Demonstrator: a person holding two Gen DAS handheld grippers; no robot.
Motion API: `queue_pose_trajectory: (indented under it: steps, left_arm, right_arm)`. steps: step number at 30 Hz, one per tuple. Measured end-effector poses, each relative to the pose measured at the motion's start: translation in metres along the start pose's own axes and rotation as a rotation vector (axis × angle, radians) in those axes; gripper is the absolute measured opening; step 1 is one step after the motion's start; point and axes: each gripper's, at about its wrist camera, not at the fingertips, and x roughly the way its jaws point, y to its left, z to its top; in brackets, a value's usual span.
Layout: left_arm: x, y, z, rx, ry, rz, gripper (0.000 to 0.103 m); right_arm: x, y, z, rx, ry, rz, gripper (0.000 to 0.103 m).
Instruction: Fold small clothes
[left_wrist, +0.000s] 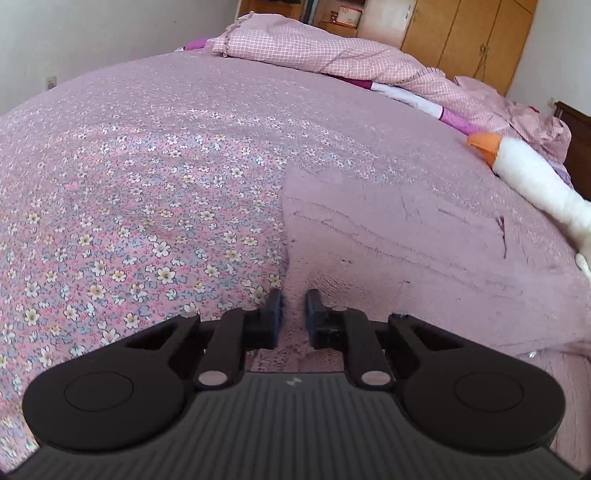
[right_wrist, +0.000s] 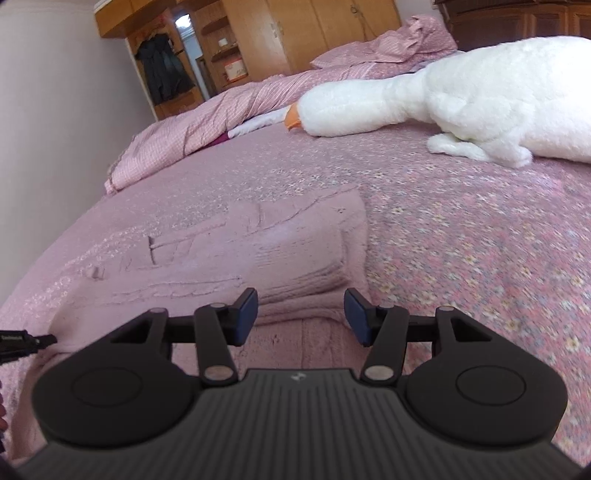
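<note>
Left gripper (left_wrist: 294, 312) pinching pink knit garment (left_wrist: 406, 251) edge; right gripper (right_wrist: 301, 317) spread wide, empty, above garment. Plush goose (right_wrist: 461, 96) beyond.

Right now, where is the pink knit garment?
The pink knit garment lies flat on the floral bedsheet, directly ahead of both grippers, nearer than the white plush goose.
</note>
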Motion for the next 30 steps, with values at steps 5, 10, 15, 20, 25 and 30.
queue_pose_trajectory:
  steps: [5,10,15,20,25,30]
  left_arm:
    - [0.0,-0.001,0.005,0.007,-0.002,-0.023,0.021]
    - [0.004,-0.001,0.001,0.039,-0.001,0.004,0.032]
    - [0.008,-0.003,0.001,0.078,0.006,0.024,0.036]
    - [0.004,-0.002,0.003,0.084,0.014,0.029,0.042]
    - [-0.022,-0.001,0.004,0.136,0.02,0.022,0.049]
    - [-0.059,0.0,0.005,0.205,0.016,0.018,0.057]
  right_arm:
    - [0.015,0.003,0.016,0.013,-0.027,0.003,0.055]
    - [0.044,-0.001,0.023,-0.01,0.022,-0.013,0.052]
    - [0.059,-0.002,0.013,-0.117,0.04,-0.115,0.042]
    - [0.047,-0.009,0.018,-0.057,0.043,-0.118,0.044]
    - [0.019,-0.018,0.016,0.006,0.064,-0.055,0.046]
    - [-0.016,-0.011,0.004,-0.052,0.072,-0.001,0.047]
